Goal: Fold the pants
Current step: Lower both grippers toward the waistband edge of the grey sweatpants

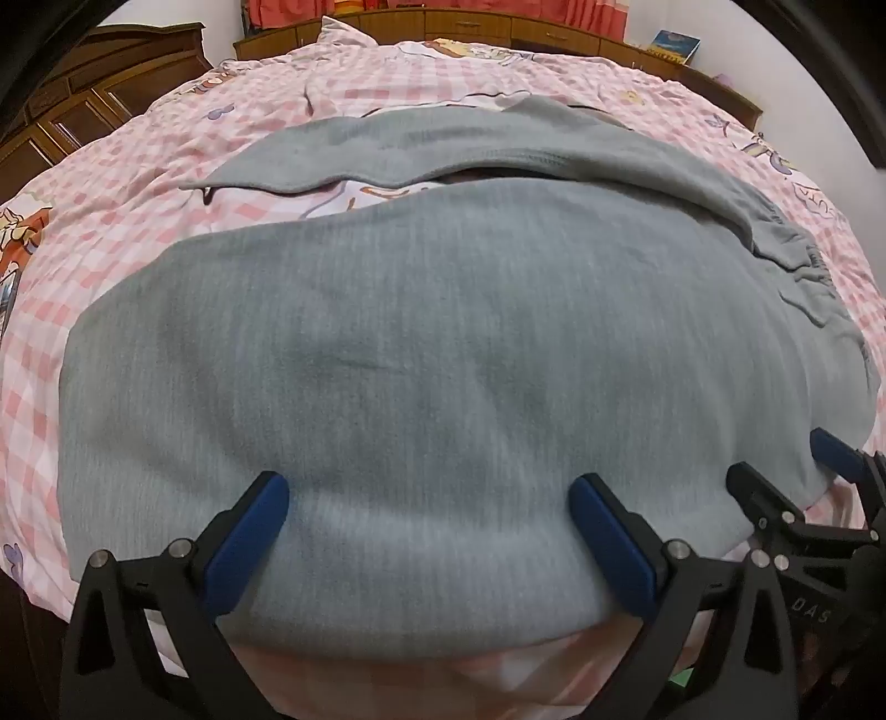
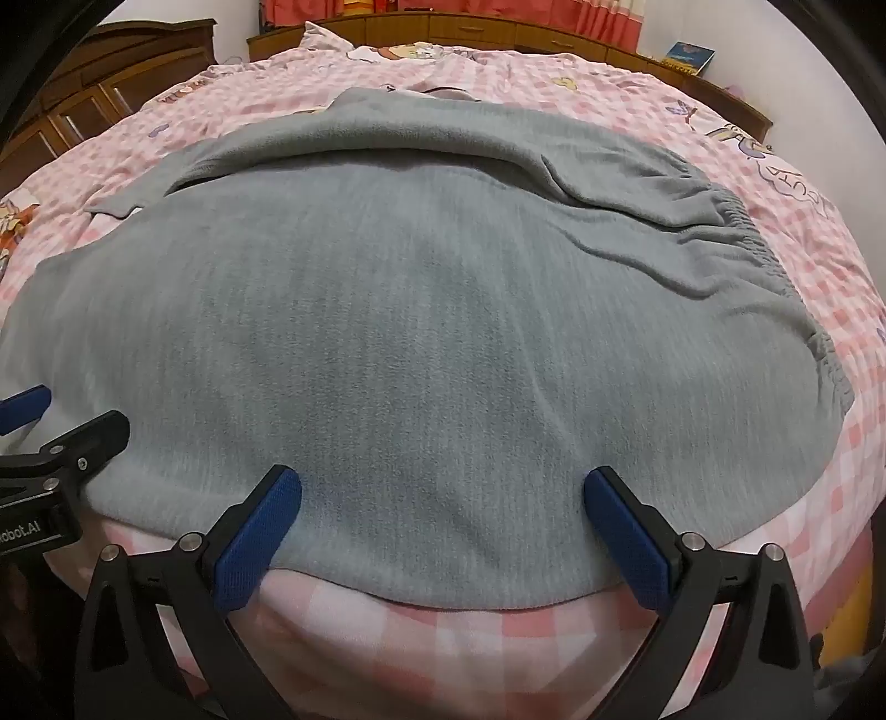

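Note:
Grey sweatpants (image 1: 421, 354) lie spread sideways on a bed with a pink checked cover (image 1: 111, 221). The elastic waistband (image 2: 758, 249) is at the right, the two legs run off to the left, the far leg (image 1: 354, 149) apart from the near one. My left gripper (image 1: 429, 493) is open, its blue pads over the near edge of the near leg. My right gripper (image 2: 443, 487) is open too, over the near edge closer to the waist. Nothing is pinched. The right gripper (image 1: 786, 476) shows at the lower right of the left wrist view, and the left gripper (image 2: 66, 421) at the lower left of the right wrist view.
A wooden wardrobe (image 1: 83, 94) stands at the back left. A wooden headboard shelf (image 1: 498, 25) runs along the back, with a blue book (image 1: 675, 44) on it. A pillow (image 1: 343, 33) lies at the head of the bed. The bed's near edge is right below the grippers.

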A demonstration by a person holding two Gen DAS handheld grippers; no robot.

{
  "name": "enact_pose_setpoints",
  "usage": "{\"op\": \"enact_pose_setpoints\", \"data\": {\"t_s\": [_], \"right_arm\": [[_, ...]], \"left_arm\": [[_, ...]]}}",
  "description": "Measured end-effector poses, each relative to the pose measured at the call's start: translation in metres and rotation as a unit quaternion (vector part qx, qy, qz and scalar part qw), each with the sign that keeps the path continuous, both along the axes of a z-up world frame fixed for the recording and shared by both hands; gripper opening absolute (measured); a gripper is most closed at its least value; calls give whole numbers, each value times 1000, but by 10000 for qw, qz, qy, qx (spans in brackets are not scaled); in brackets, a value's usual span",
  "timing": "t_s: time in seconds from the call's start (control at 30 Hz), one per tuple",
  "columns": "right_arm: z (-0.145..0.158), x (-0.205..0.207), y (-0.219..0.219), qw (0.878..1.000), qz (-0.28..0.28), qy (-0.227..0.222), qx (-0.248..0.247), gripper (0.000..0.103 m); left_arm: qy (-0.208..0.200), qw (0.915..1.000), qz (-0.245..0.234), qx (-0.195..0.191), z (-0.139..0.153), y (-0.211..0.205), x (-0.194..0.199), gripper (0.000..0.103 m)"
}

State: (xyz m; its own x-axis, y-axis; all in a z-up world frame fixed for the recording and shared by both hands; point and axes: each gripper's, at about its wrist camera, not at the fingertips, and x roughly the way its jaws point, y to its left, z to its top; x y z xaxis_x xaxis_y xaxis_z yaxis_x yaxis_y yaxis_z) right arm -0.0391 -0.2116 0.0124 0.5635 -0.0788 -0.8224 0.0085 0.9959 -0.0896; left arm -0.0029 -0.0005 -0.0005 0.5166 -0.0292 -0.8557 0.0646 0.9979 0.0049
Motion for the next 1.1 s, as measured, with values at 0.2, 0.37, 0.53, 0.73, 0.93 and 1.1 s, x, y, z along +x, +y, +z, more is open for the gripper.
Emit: {"op": "enact_pose_setpoints", "data": {"t_s": [0.2, 0.37, 0.53, 0.73, 0.93, 1.1], "right_arm": [[-1, 1, -3, 10000, 27, 9, 18, 103], [-1, 7, -4, 9999, 40, 140, 67, 103], [-1, 5, -4, 9995, 114, 241, 154, 103], [9, 5, -18, 9979, 182, 367, 493, 97], [30, 10, -44, 9964, 10, 401, 747, 97], [50, 24, -71, 9969, -159, 389, 663, 97]], "left_arm": [[-20, 10000, 5, -1, -1, -1, -1, 103], [-4, 10000, -48, 29, 1, -3, -1, 103], [4, 9998, -168, 51, 2, -2, -2, 103], [67, 9997, -211, -41, 7, 2, -2, 103], [63, 9998, -91, -144, 22, 15, 7, 103], [-55, 10000, -8, -80, 41, 28, 23, 103]]}}
